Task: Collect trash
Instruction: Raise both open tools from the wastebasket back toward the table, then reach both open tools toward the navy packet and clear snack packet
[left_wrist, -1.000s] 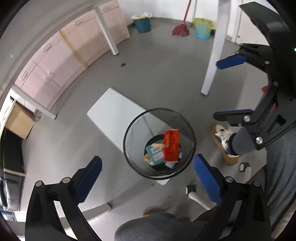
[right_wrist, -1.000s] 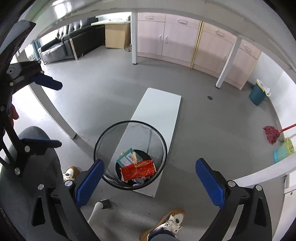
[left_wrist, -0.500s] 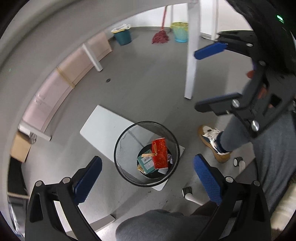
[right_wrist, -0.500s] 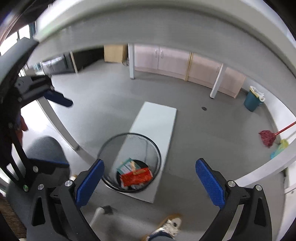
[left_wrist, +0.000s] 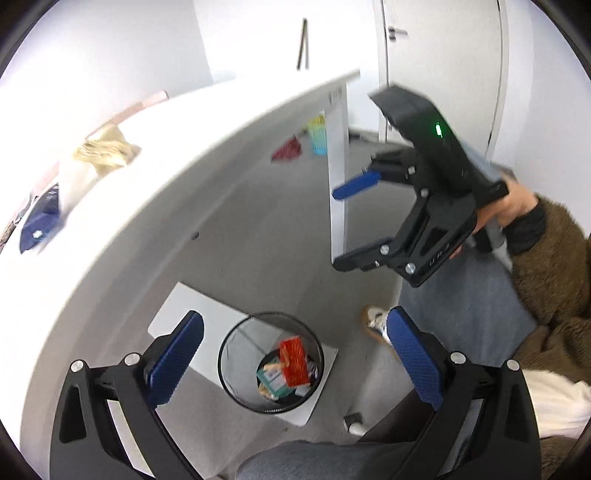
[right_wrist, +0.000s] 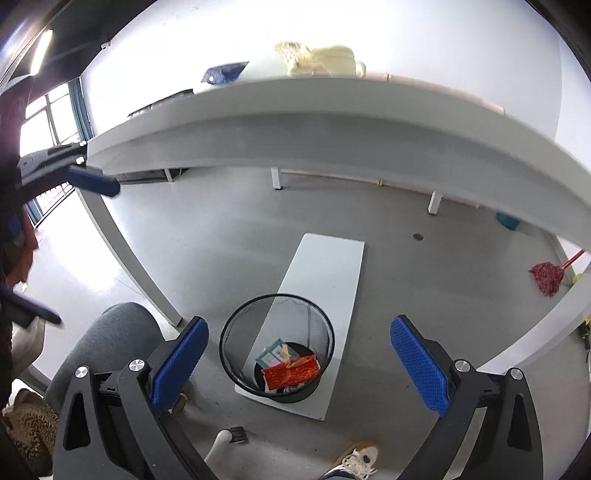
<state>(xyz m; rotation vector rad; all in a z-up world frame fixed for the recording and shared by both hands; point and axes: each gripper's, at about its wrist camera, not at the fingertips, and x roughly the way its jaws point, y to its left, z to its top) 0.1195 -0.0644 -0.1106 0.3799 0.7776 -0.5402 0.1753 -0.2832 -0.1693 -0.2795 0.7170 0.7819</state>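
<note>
Both tools are spread apart and hold nothing: the left tool (left_wrist: 291, 354) and the right tool (right_wrist: 299, 350) each hang above the black mesh bin (right_wrist: 277, 347), which sits at 6 o'clock in both wrist views on a white board (right_wrist: 325, 266) on the floor. Inside the bin lie a red packet (right_wrist: 291, 374) and a teal carton (right_wrist: 271, 352). On the worktop (right_wrist: 332, 122) at 12 o'clock sit a blue wrapper (right_wrist: 223, 72) and a crumpled yellowish bag (right_wrist: 295, 53).

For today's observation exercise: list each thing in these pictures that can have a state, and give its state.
Left claw: open, holding nothing.
Right claw: open, holding nothing.
Bin: upright on the white board, partly filled.
Red packet: inside the bin.
Door: closed.
</note>
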